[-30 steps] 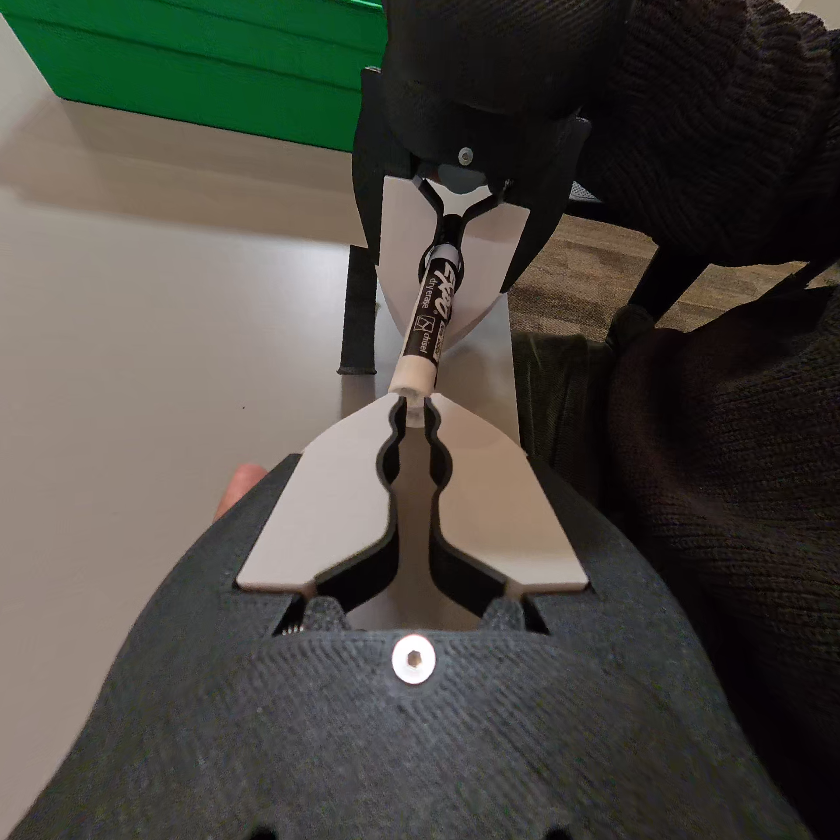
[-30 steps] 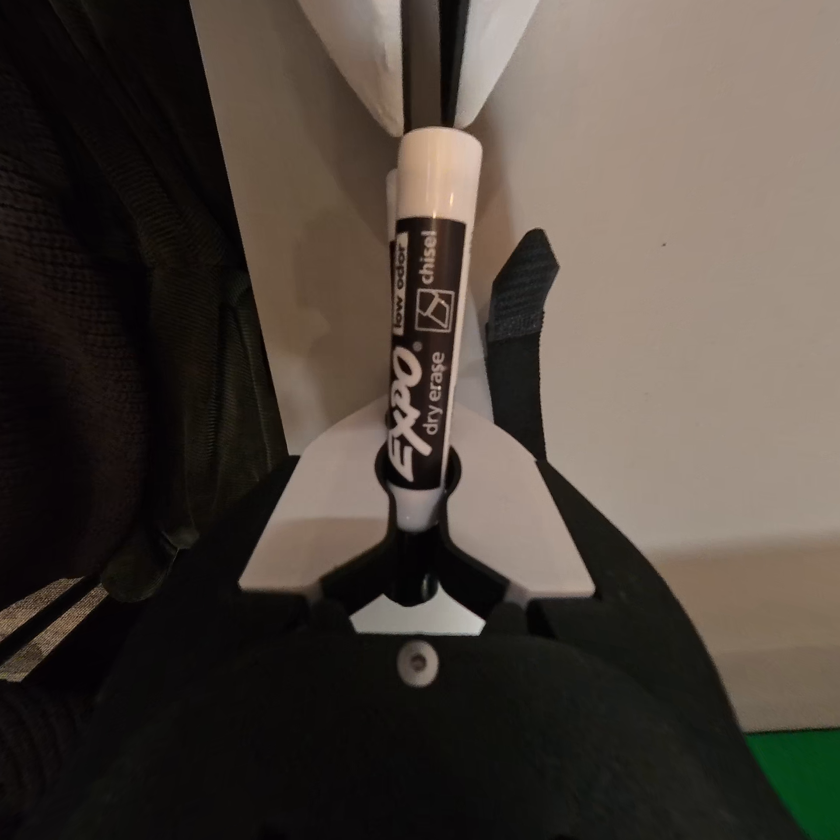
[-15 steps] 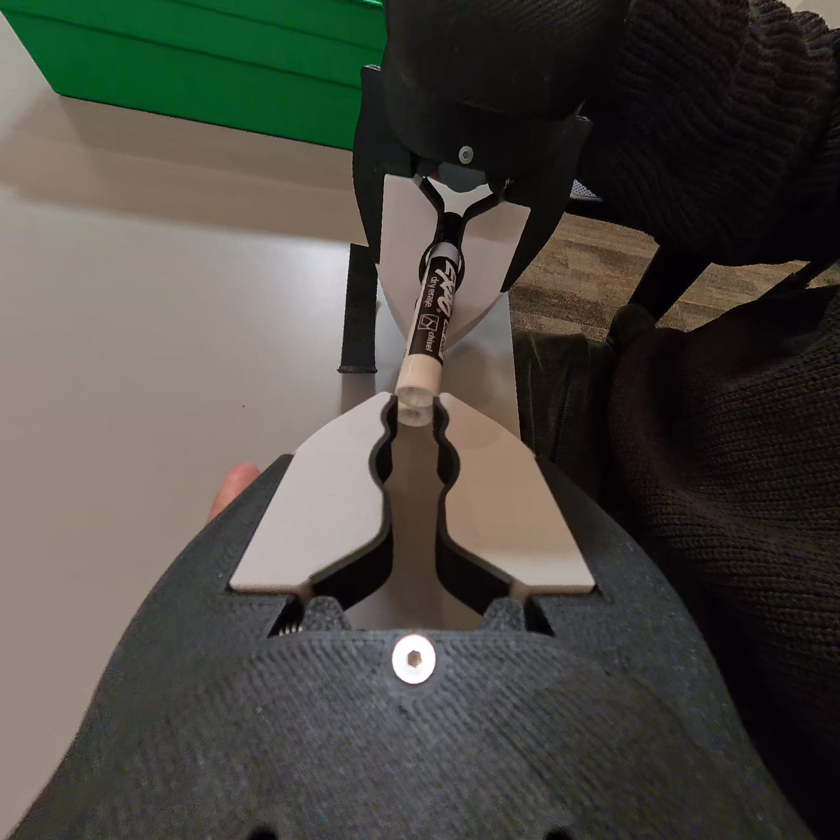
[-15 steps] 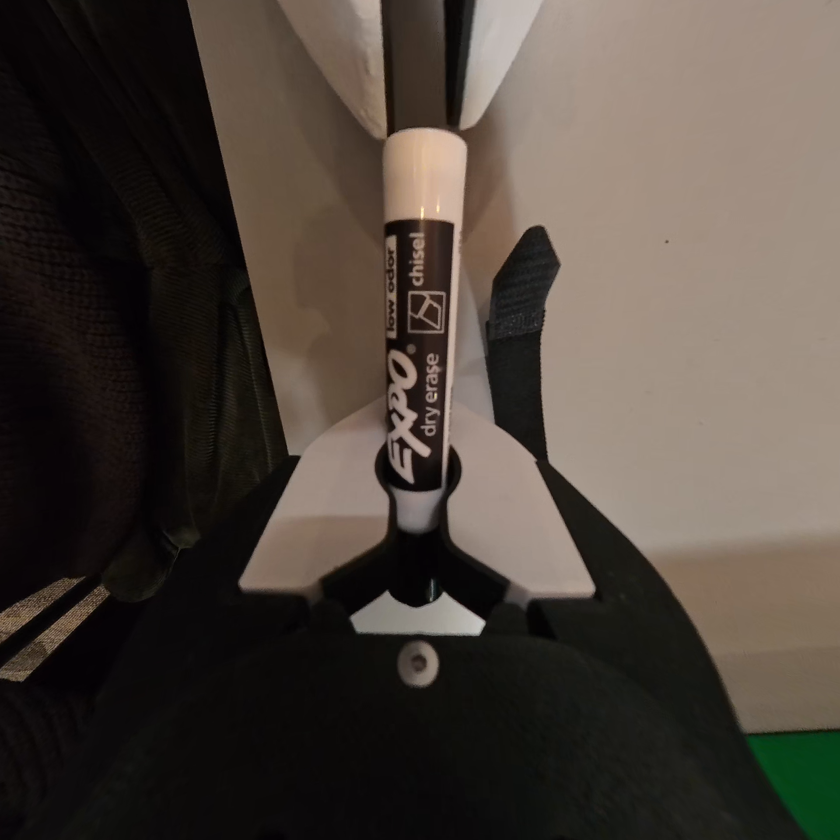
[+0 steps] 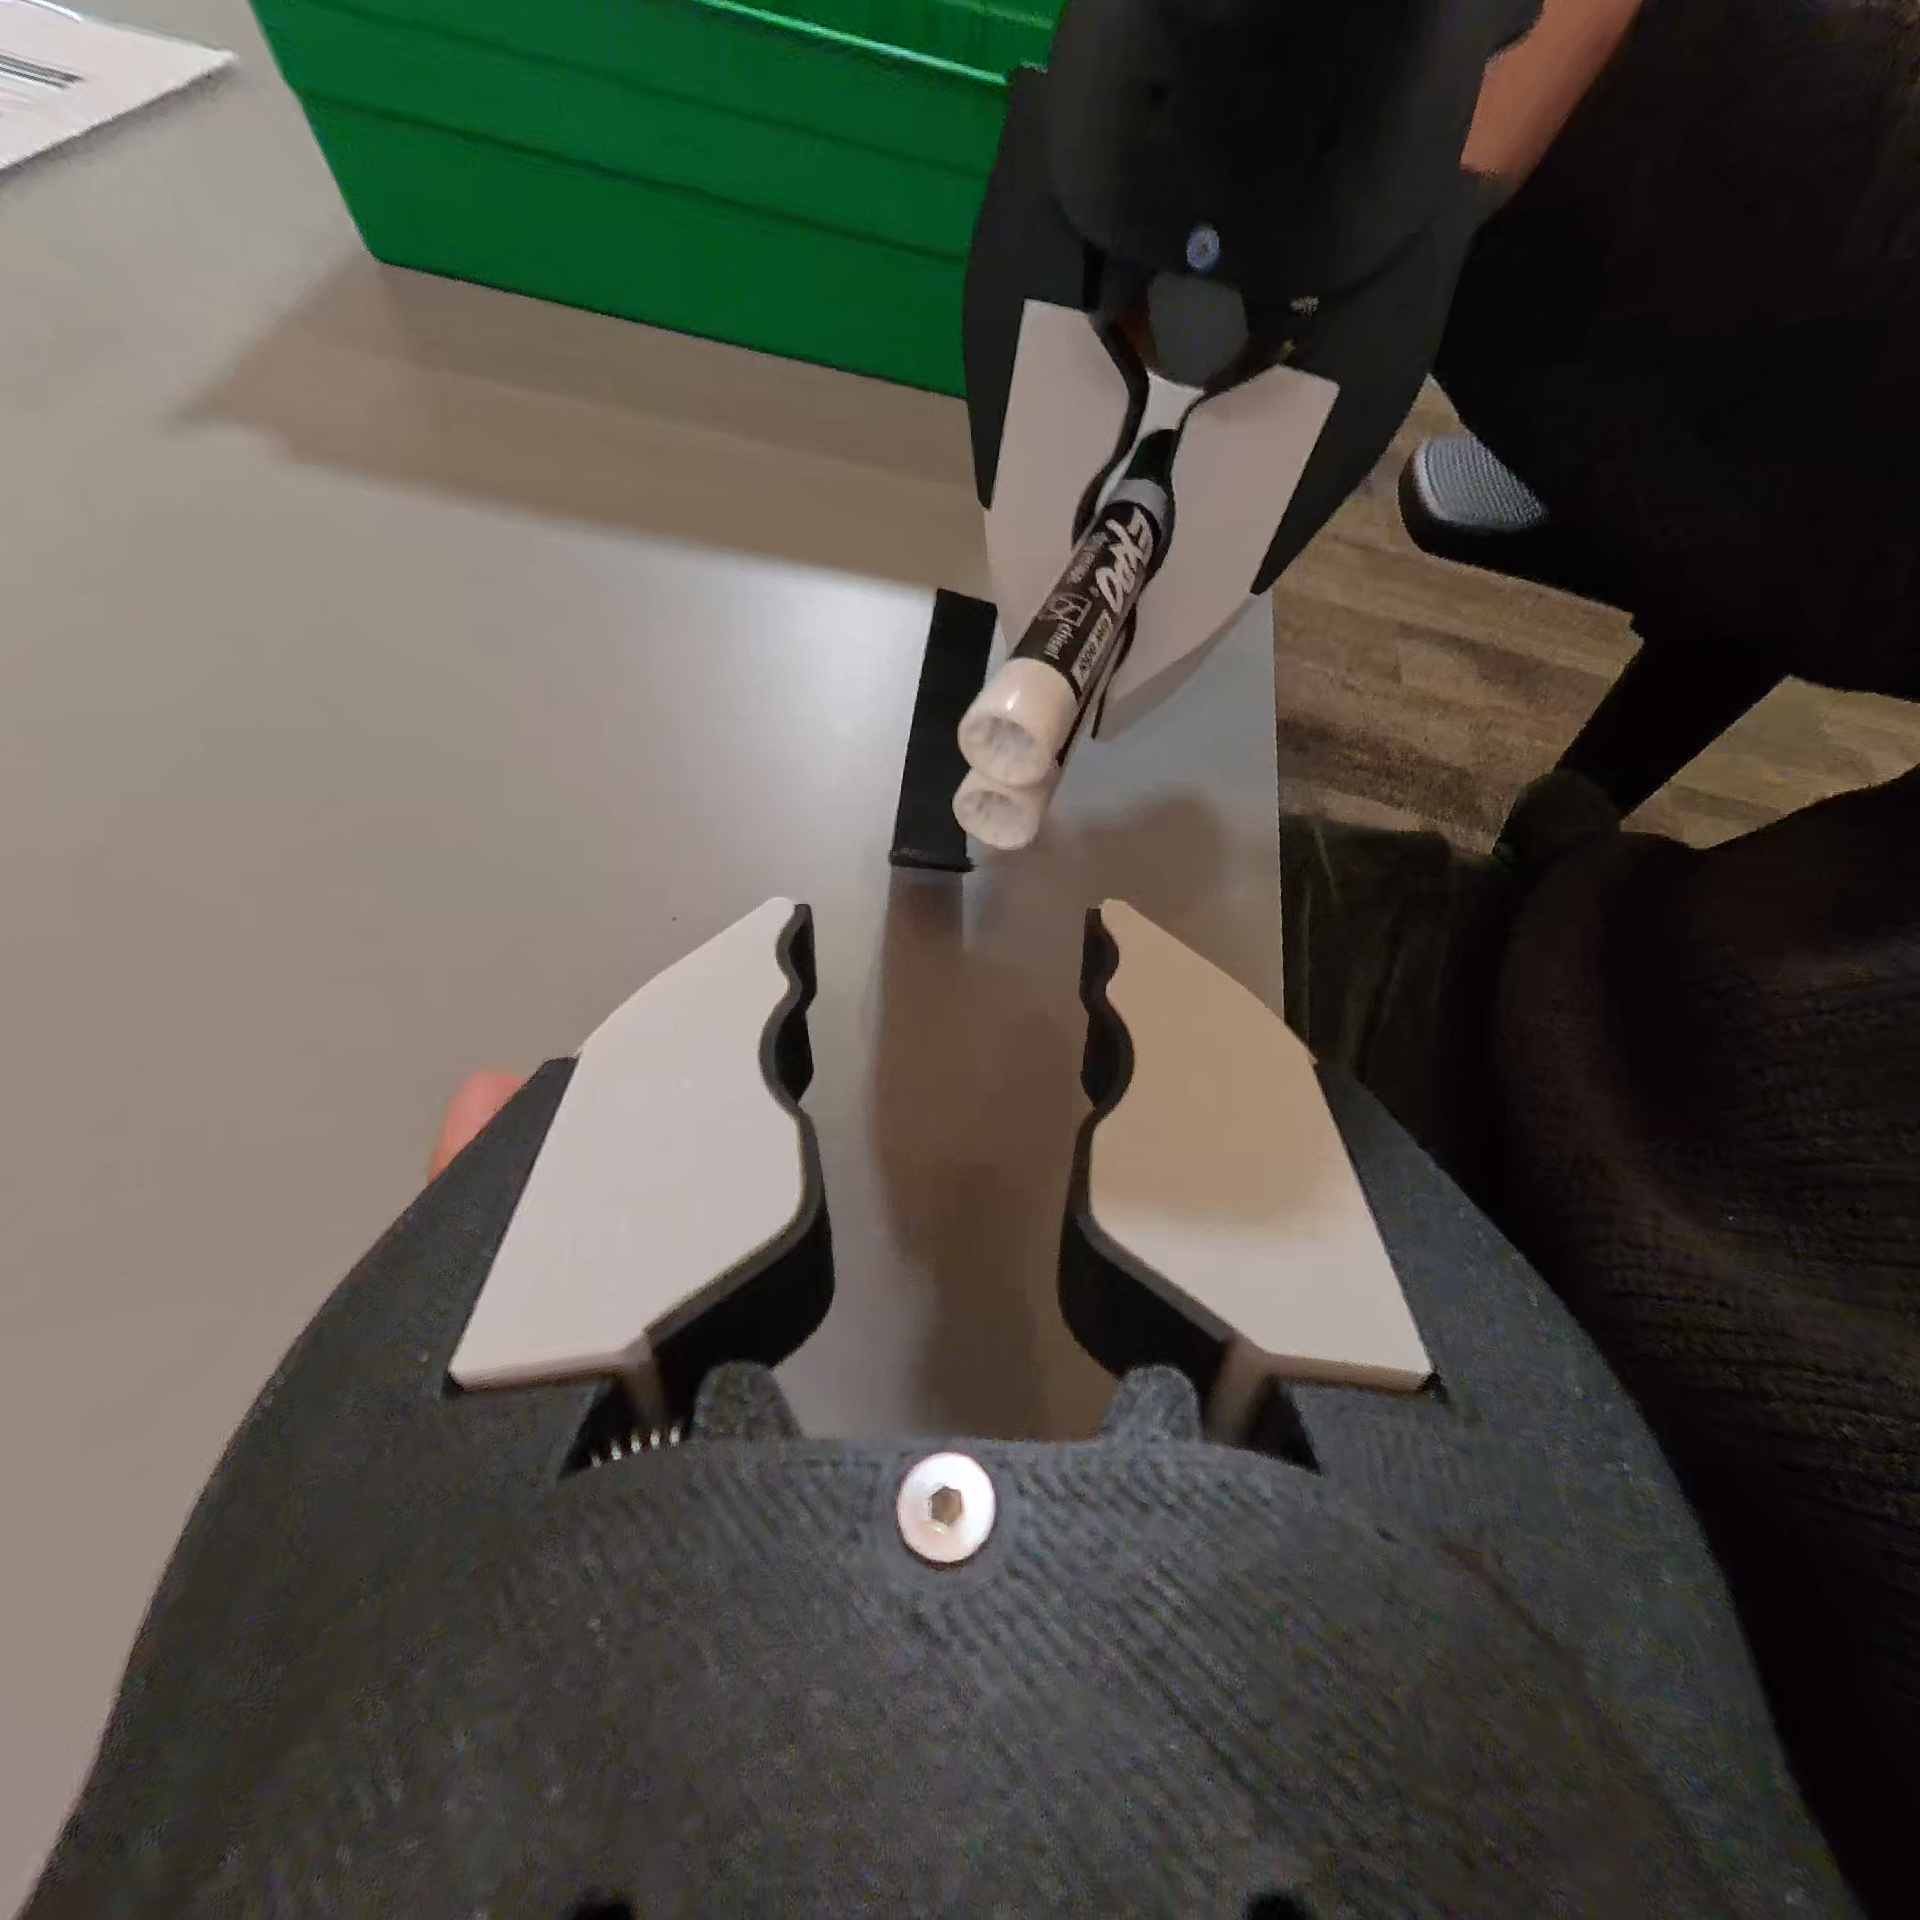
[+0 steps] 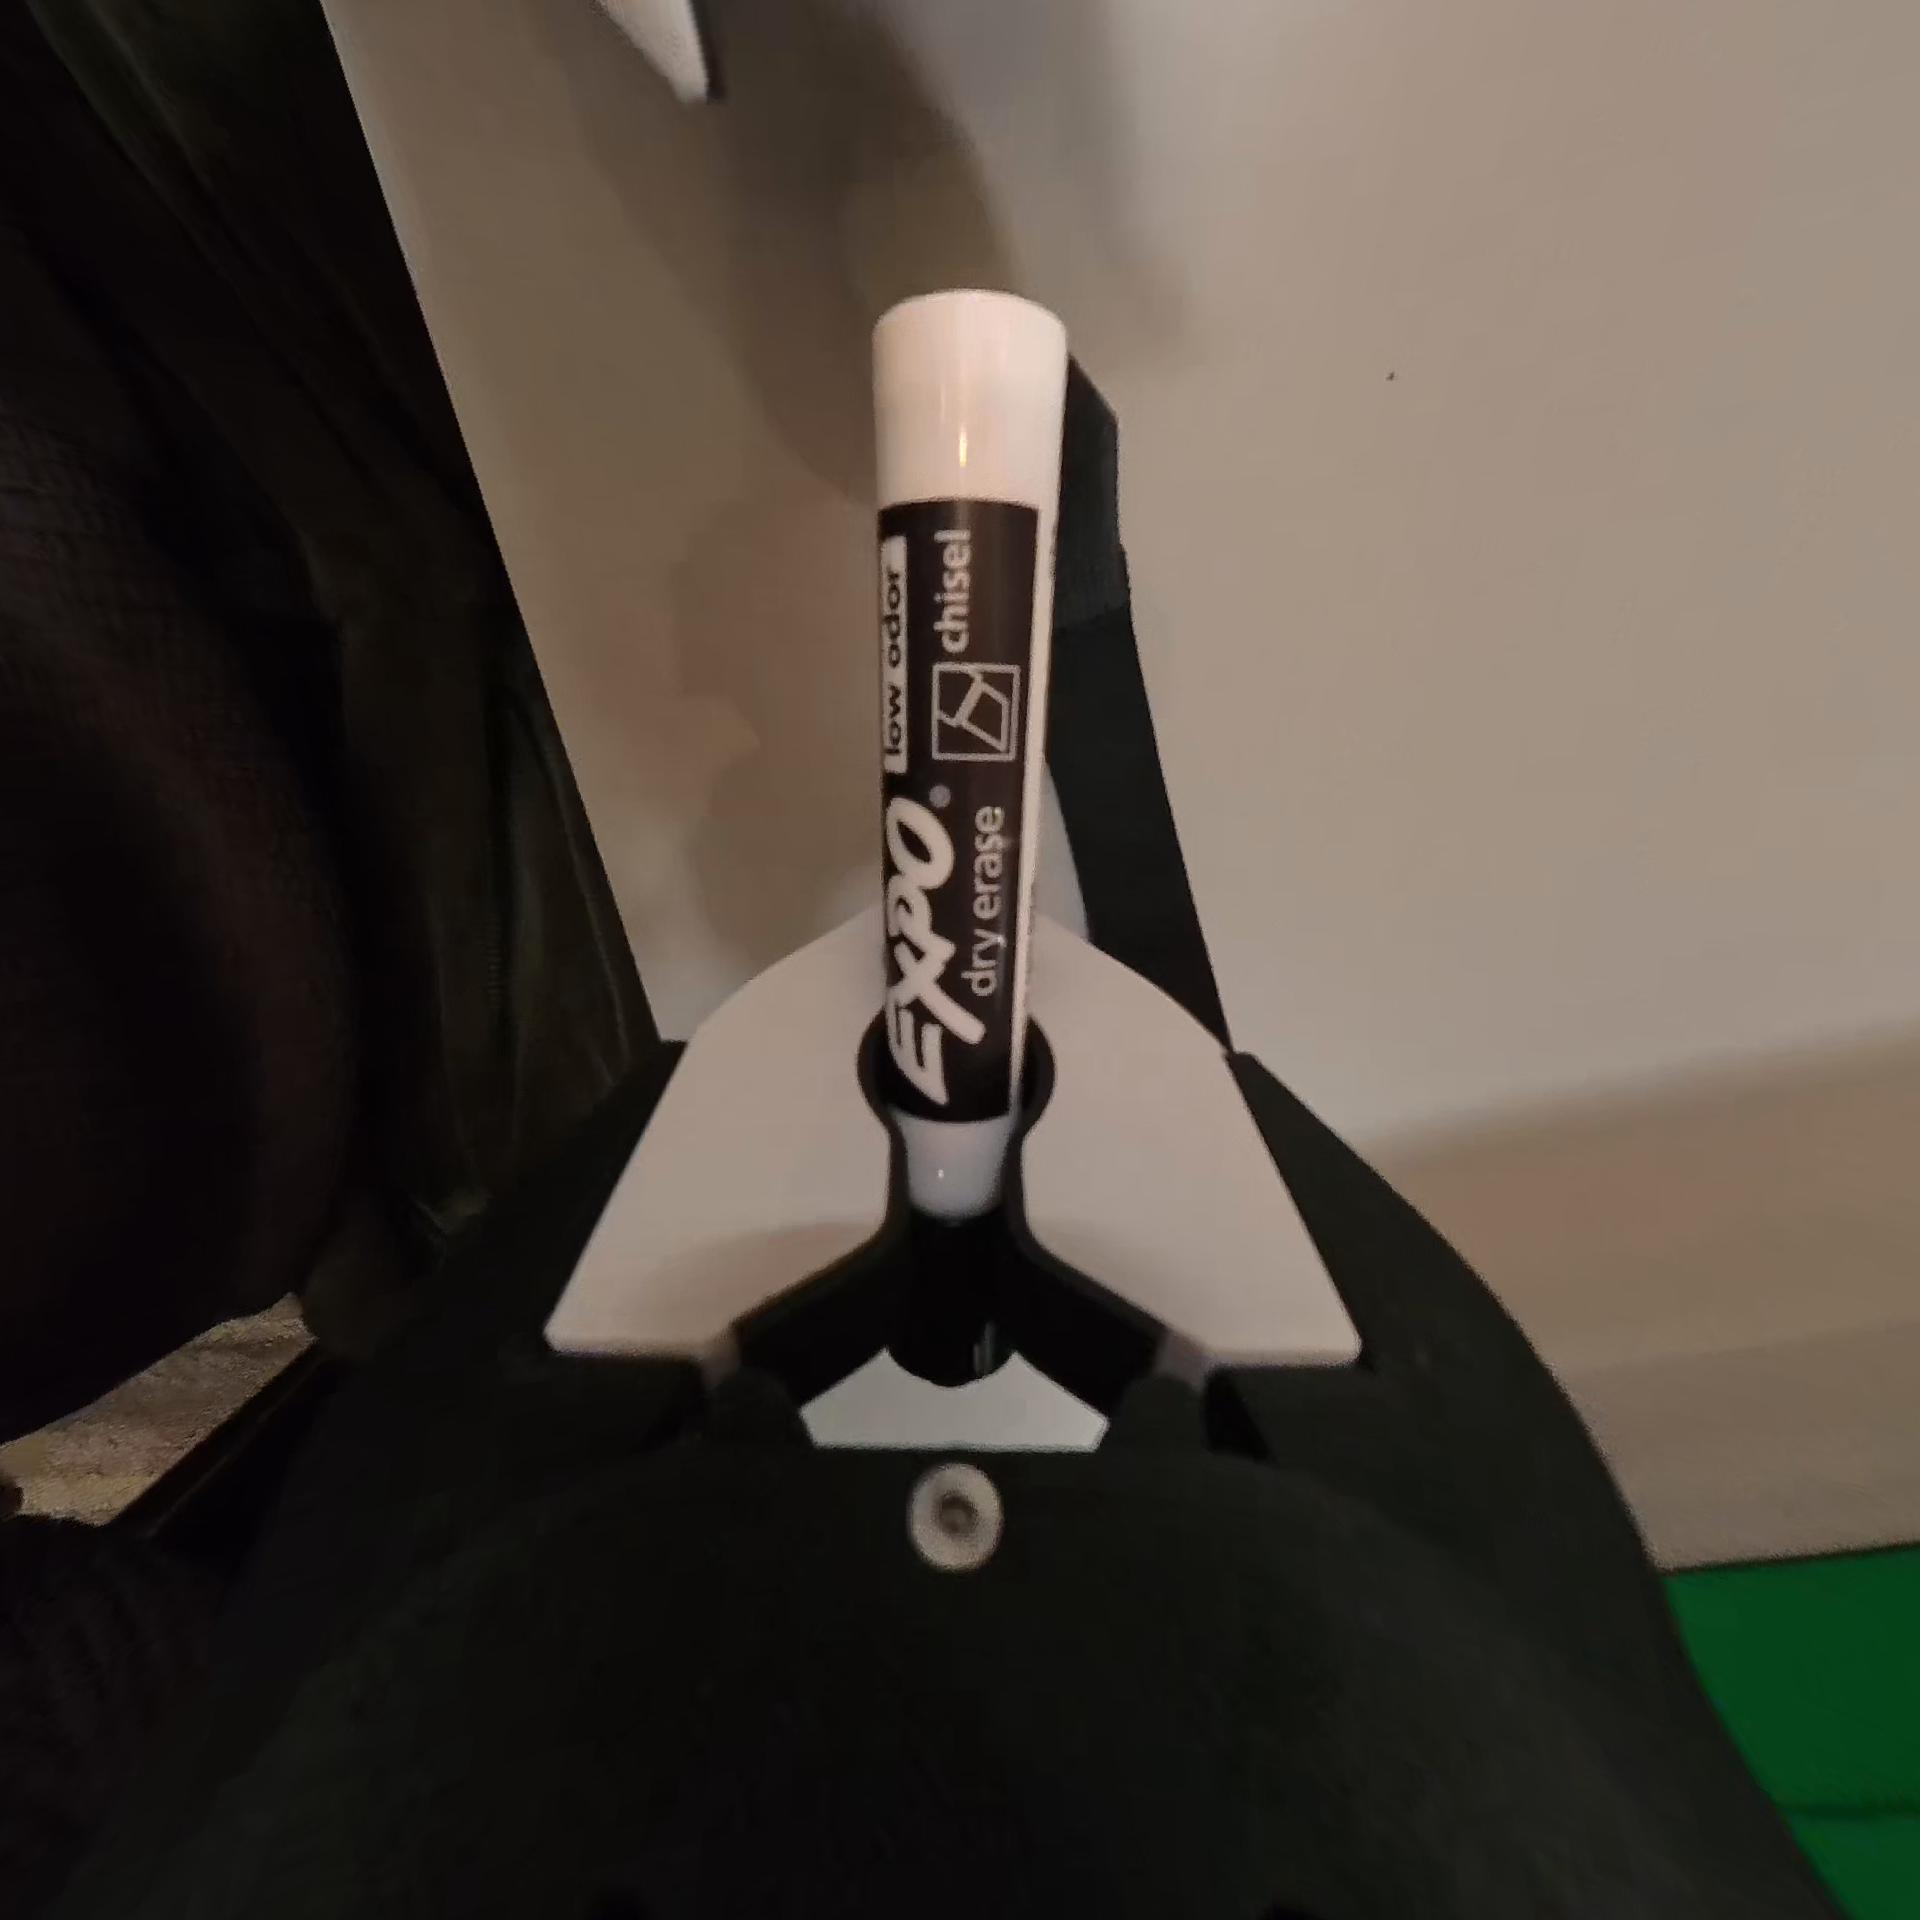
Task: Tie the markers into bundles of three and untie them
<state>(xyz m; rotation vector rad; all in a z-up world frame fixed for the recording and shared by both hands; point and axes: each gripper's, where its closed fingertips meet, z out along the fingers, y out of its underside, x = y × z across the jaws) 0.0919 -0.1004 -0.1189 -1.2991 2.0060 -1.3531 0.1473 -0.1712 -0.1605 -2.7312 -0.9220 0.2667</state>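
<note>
A moment ago my left gripper (image 5: pixel 945 914) was nipped on the white tail end of the top dry-erase marker (image 5: pixel 1081 613); now its fingers (image 5: pixel 665 1132) stand wide apart with nothing between them, pulled back clear of the marker ends. The right gripper (image 5: pixel 1148 582) alone carries the load, its fingers closed around the marker barrels near the cap end. I read that as the alignment nudge being done: the markers are squared up in the right grip, and my left is free to go for the black strap (image 5: pixel 935 727) lying flat on the counter (image 5: pixel 416 675) just beside and below the marker ends.

The left wrist view shows what the right cannot: two white round ends stacked one over the other, so at least two markers (image 5: pixel 997 769) are held. Whether a third sits behind them I cannot tell. It also shows the green box (image 5: pixel 644 177) farther back and the counter edge close to my right.

The right wrist view shows only one marker (image 6: pixel 961 686) along its length, gripped in the notch of the right gripper (image 6: pixel 956 1049), with the strap (image 6: pixel 1122 748) running behind it and one left fingertip (image 6: pixel 665 42) well apart at the top edge.
</note>
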